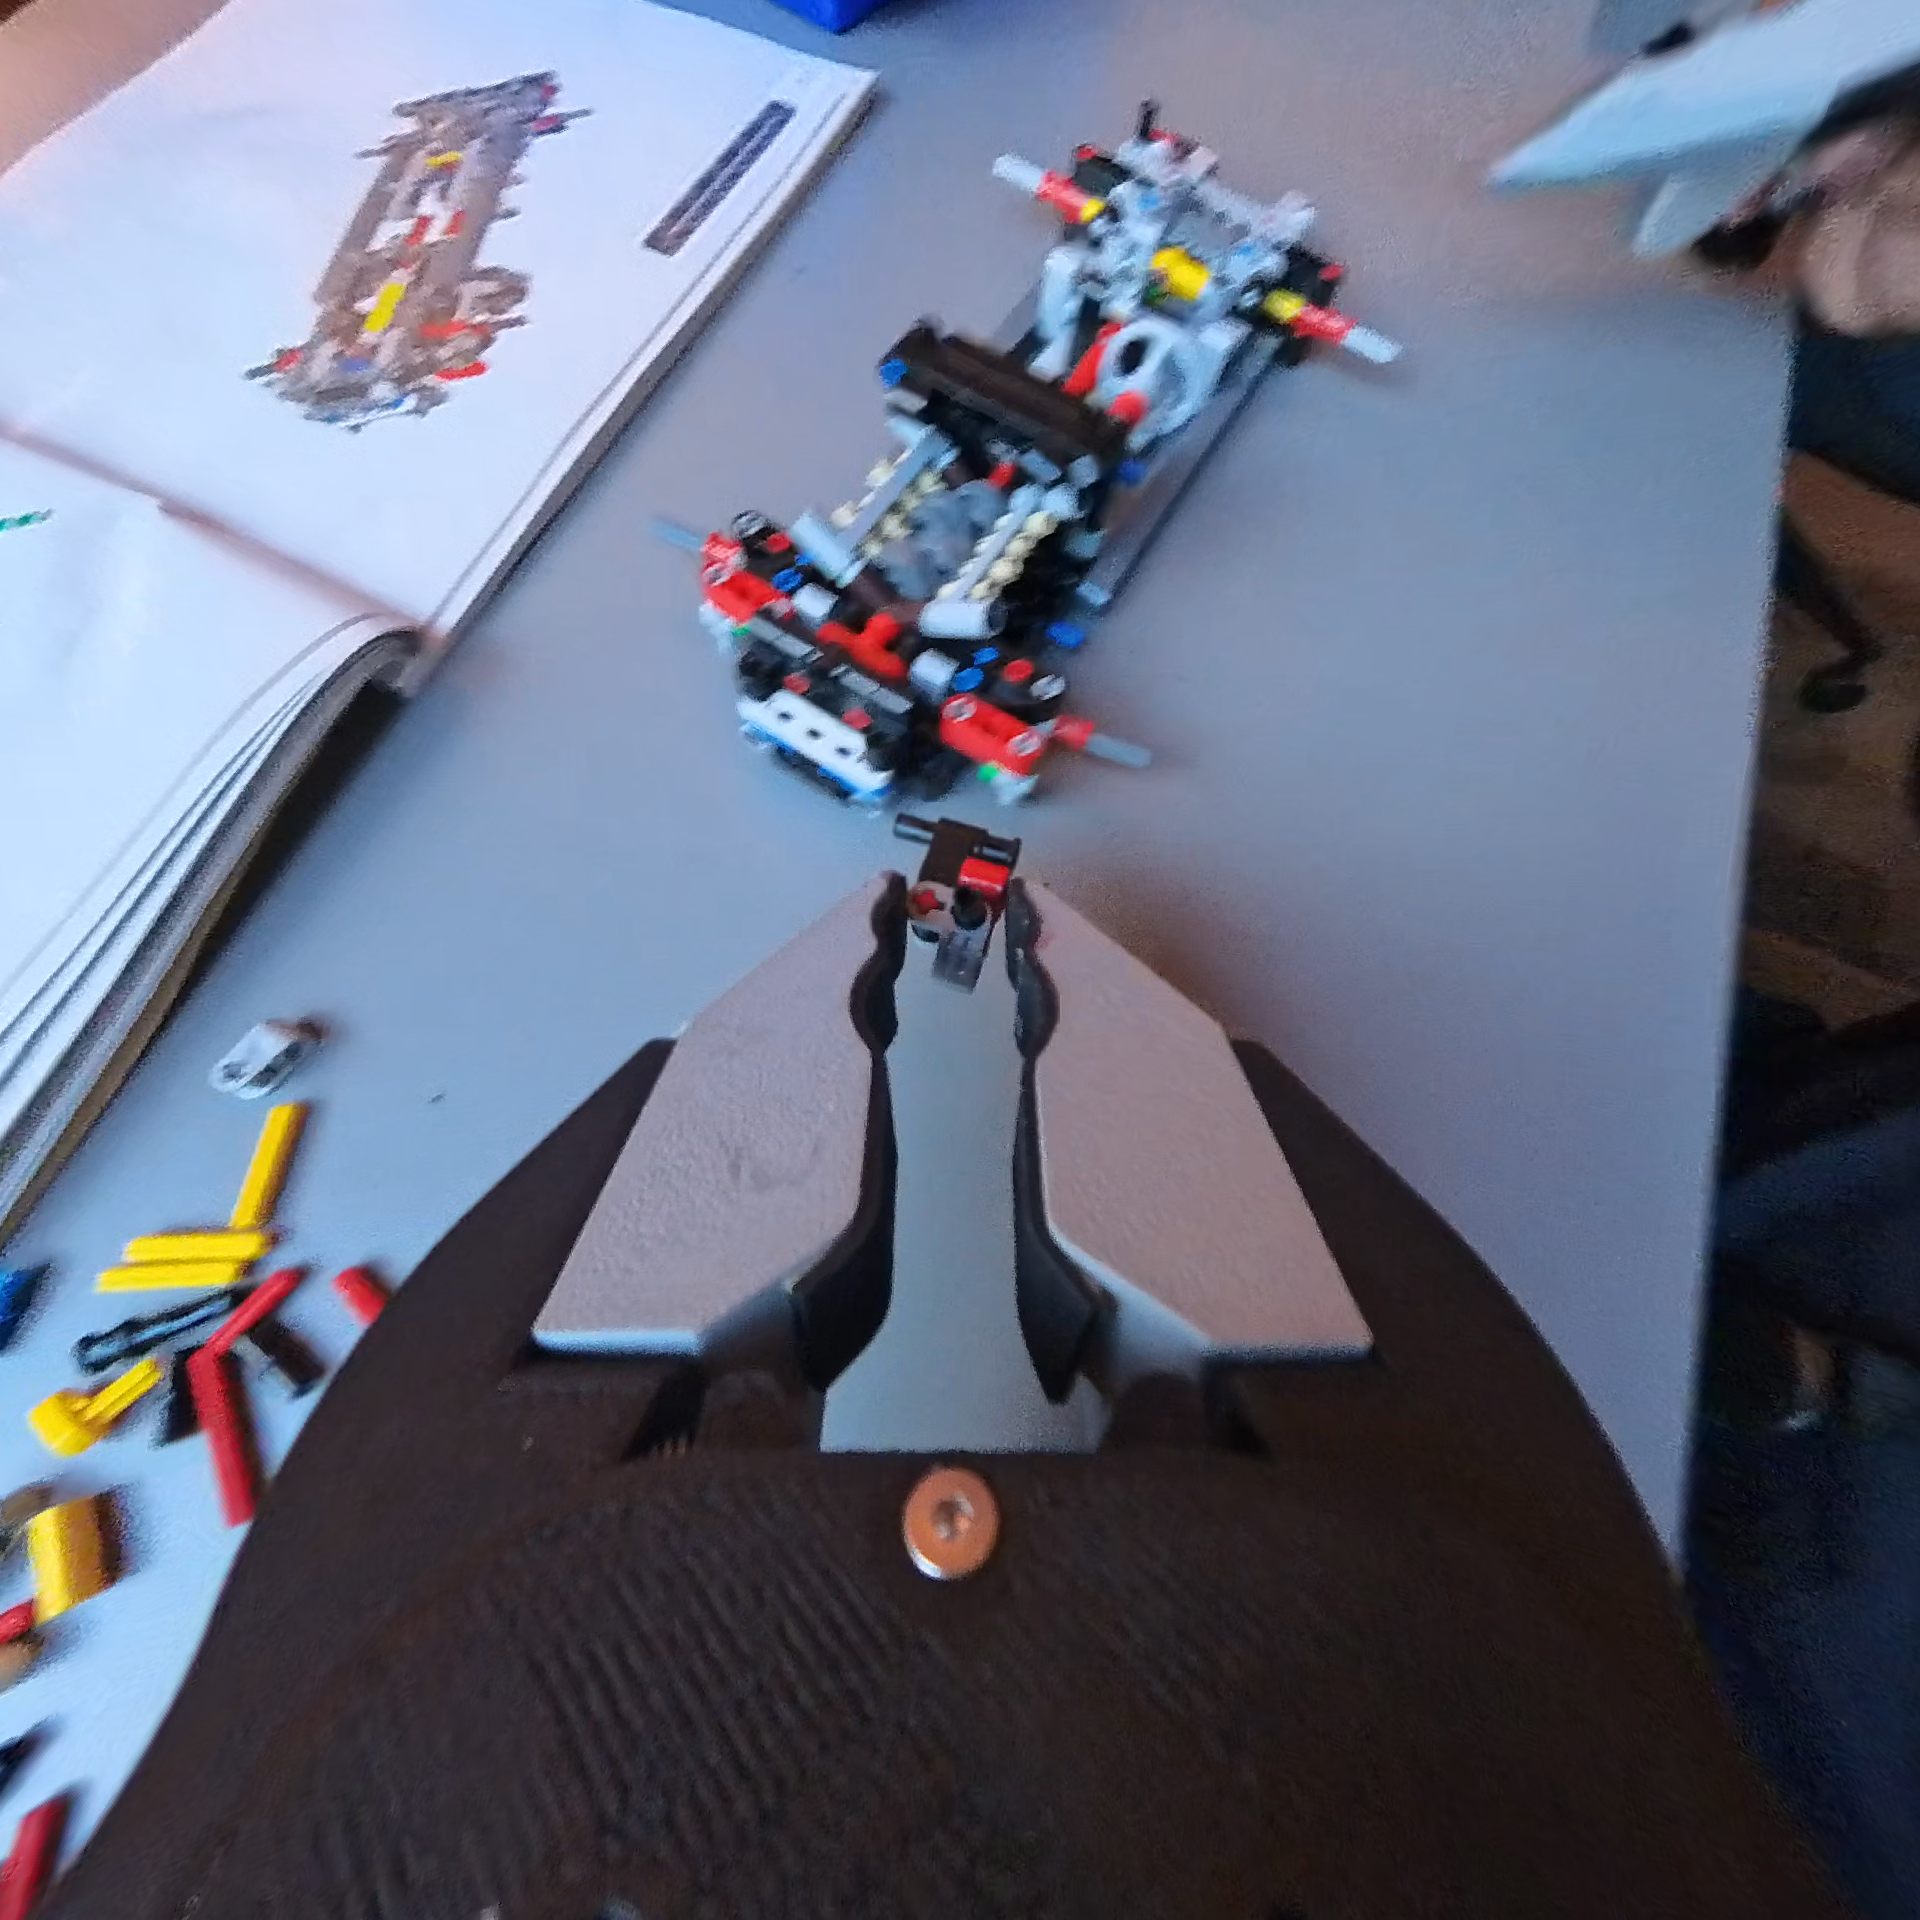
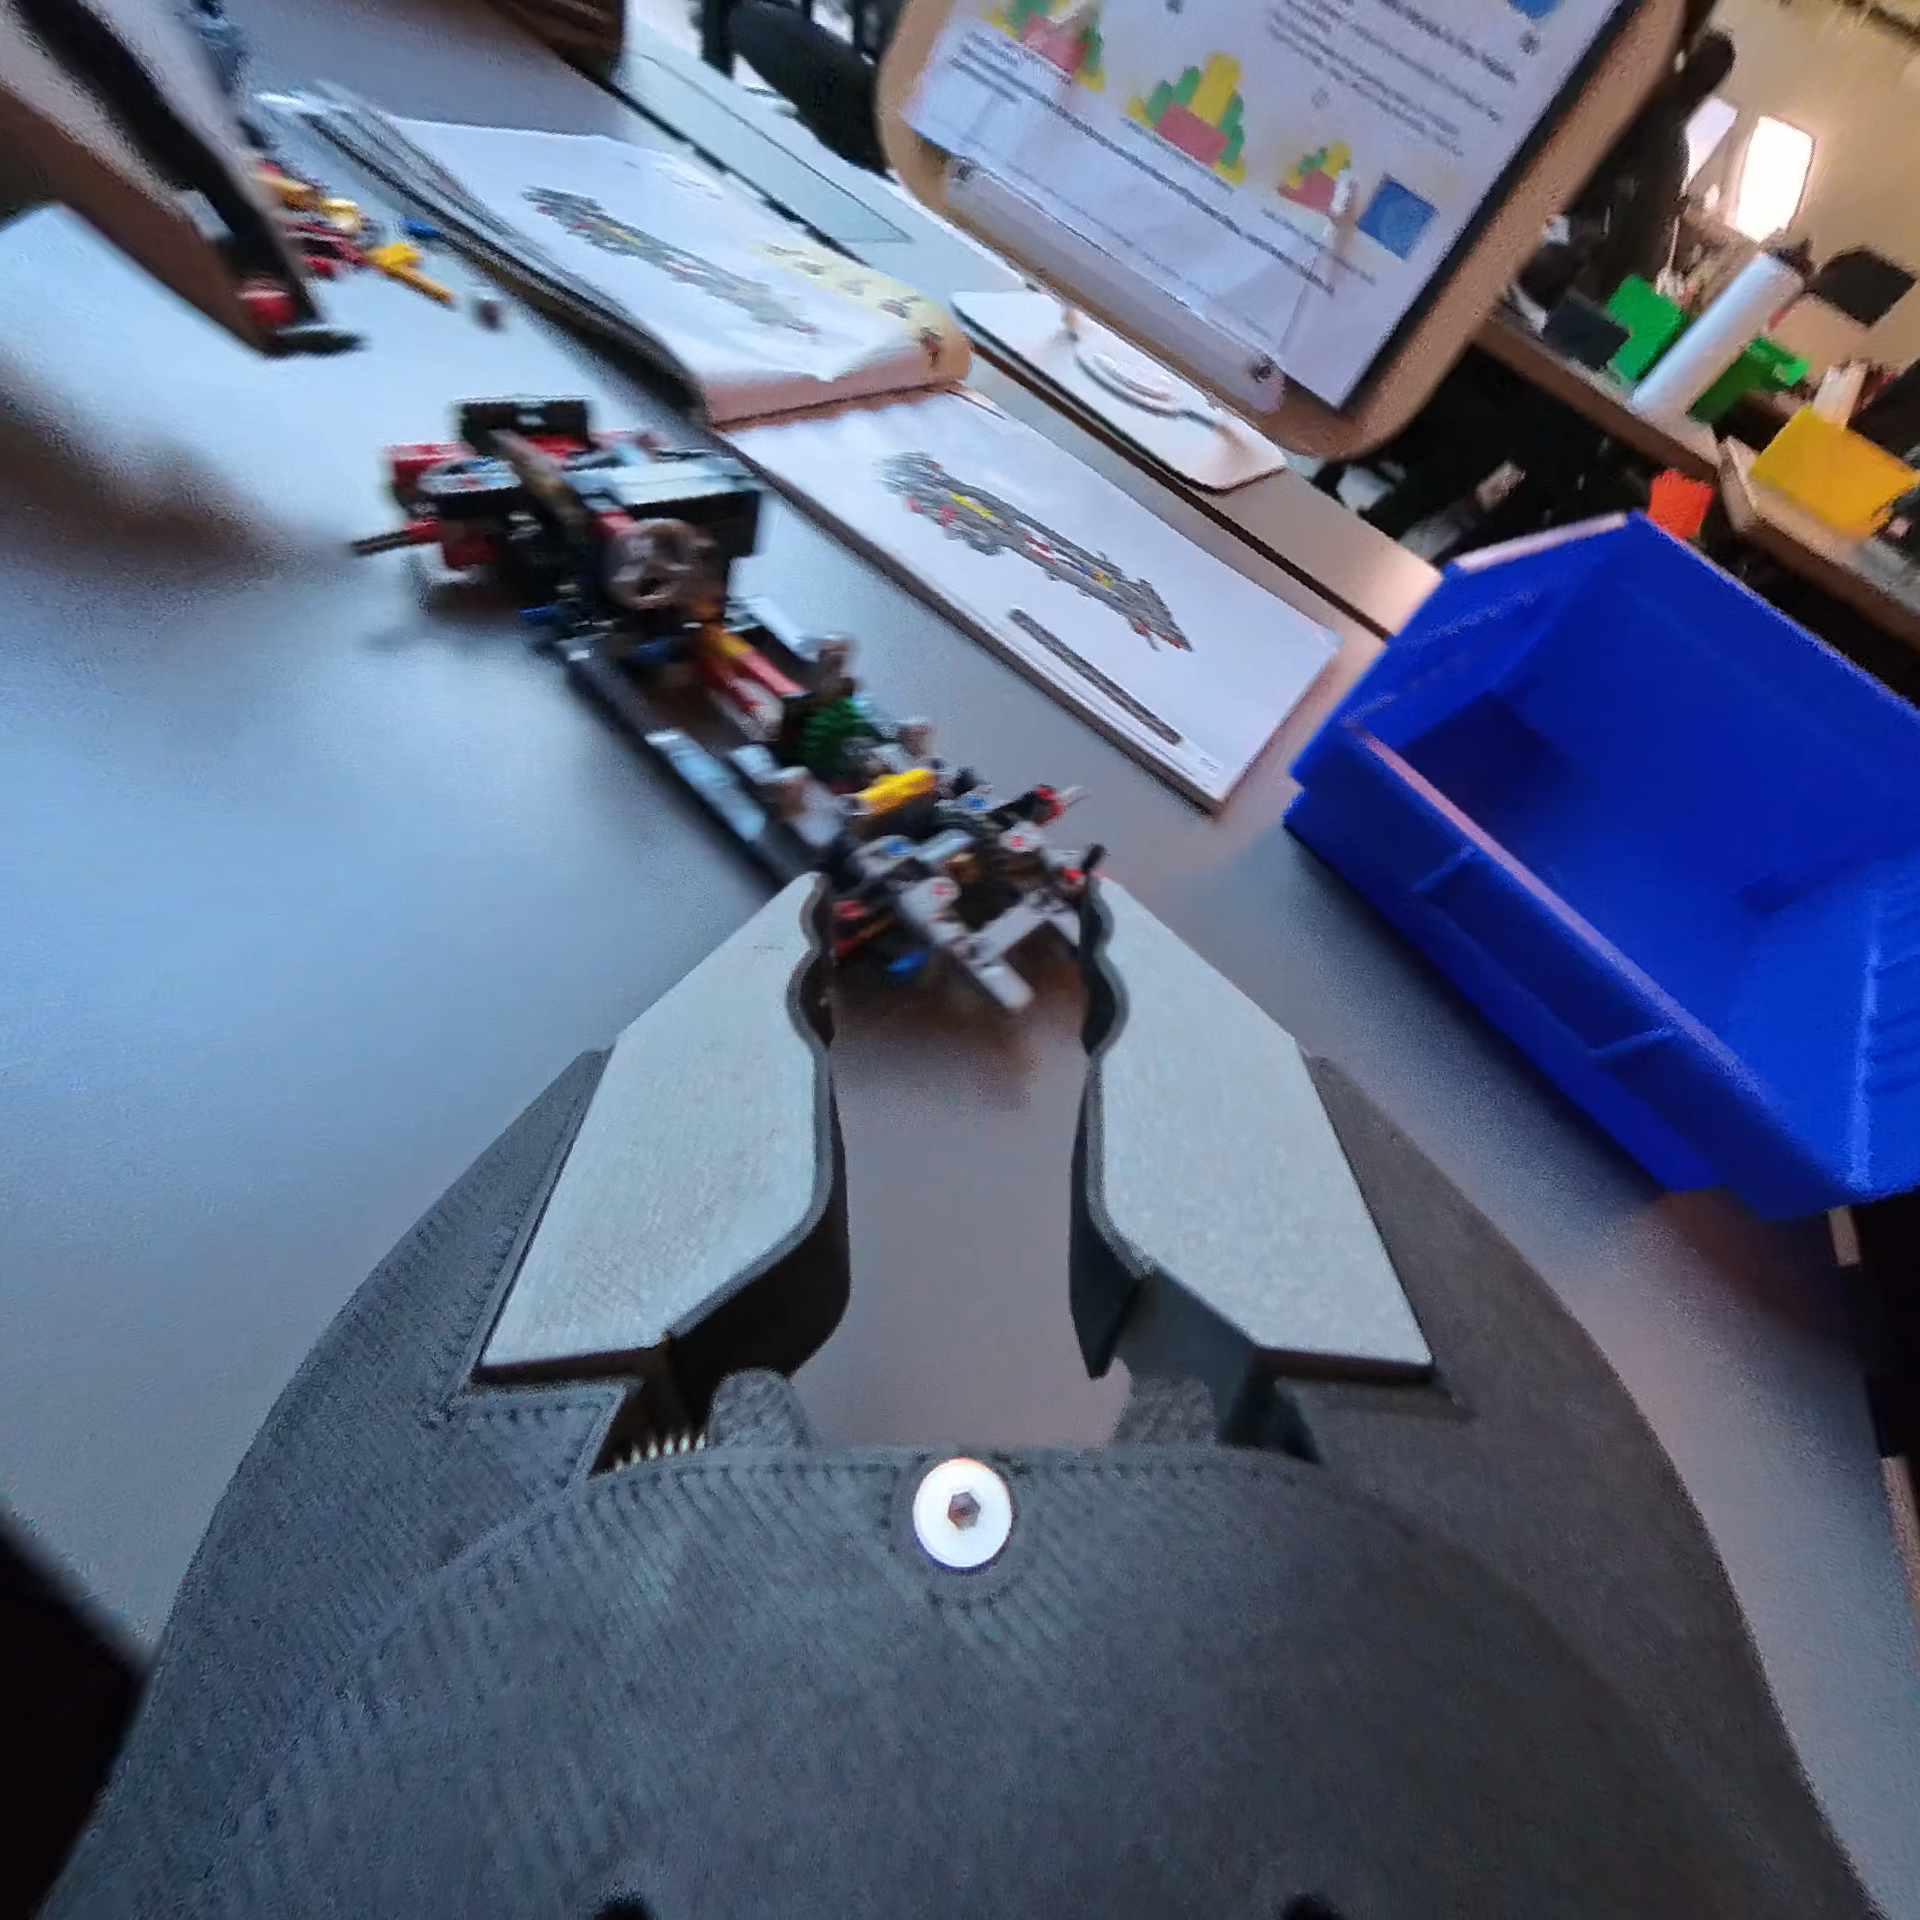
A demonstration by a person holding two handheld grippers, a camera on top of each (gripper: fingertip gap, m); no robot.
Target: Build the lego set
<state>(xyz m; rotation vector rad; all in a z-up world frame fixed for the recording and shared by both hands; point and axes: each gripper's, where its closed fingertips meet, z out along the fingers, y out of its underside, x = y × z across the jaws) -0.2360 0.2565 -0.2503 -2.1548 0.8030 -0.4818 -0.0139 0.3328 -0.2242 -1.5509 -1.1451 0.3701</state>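
On the grey table (image 1: 1403, 935), the left tongs (image 1: 951, 909) grip a small red, black and grey brick piece (image 1: 961, 883) just short of the long brick chassis (image 1: 997, 499). The right tongs (image 2: 951, 935) stand released around the chassis's near end, beside a blue bin (image 2: 1662, 831).
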